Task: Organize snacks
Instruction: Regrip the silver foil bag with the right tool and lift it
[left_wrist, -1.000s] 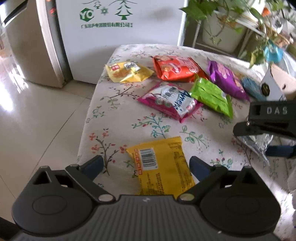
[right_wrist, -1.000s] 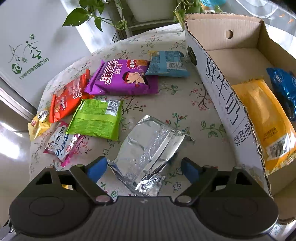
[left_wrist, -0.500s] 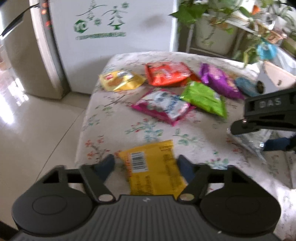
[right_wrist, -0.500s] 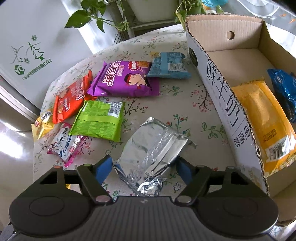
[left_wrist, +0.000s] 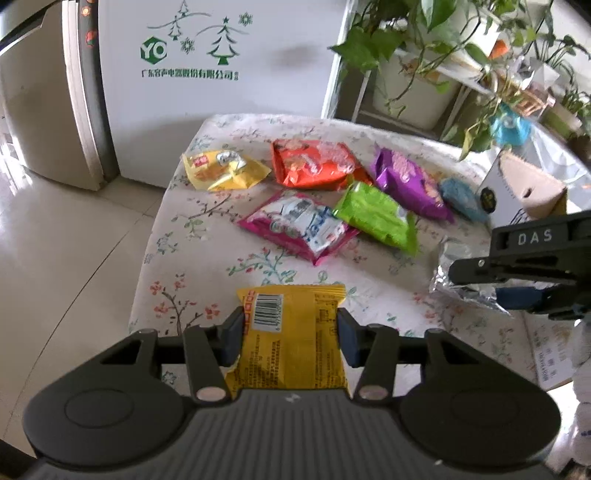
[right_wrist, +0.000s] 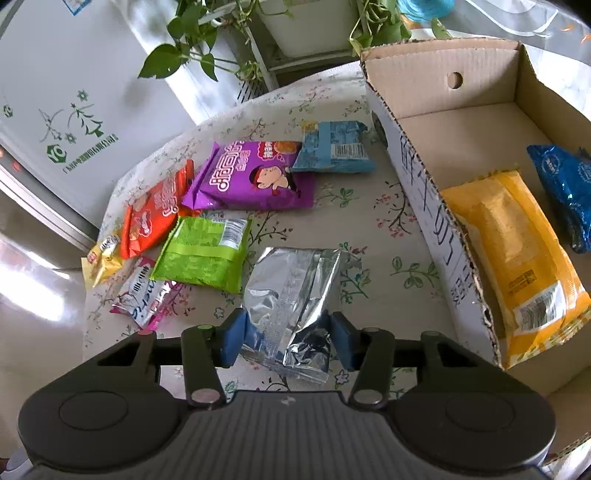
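Observation:
My left gripper (left_wrist: 290, 326) is shut on a yellow snack packet (left_wrist: 295, 354) with a barcode; both blue pads press its sides at the near edge of the floral table (left_wrist: 207, 236). The right gripper (right_wrist: 287, 330) has its jaws closing on a crumpled silver foil packet (right_wrist: 295, 284), with pads touching both sides of its lower part. The open cardboard box (right_wrist: 417, 206) stands just right of it, holding a long yellow pack (right_wrist: 517, 258) and a blue pack (right_wrist: 565, 192).
Loose on the table lie purple (right_wrist: 255, 177), green (right_wrist: 203, 254), orange (right_wrist: 155, 218), light blue (right_wrist: 336, 147), pink-white (right_wrist: 147, 295) and small yellow (right_wrist: 103, 254) packets. A white appliance (left_wrist: 229, 55) and potted plants (left_wrist: 413, 55) stand beyond the far edge; the floor drops off left.
Both grippers went from wide open to closed: the left pads now clamp the yellow packet, the right pads squeeze the silver packet. Neither hand shifted much.

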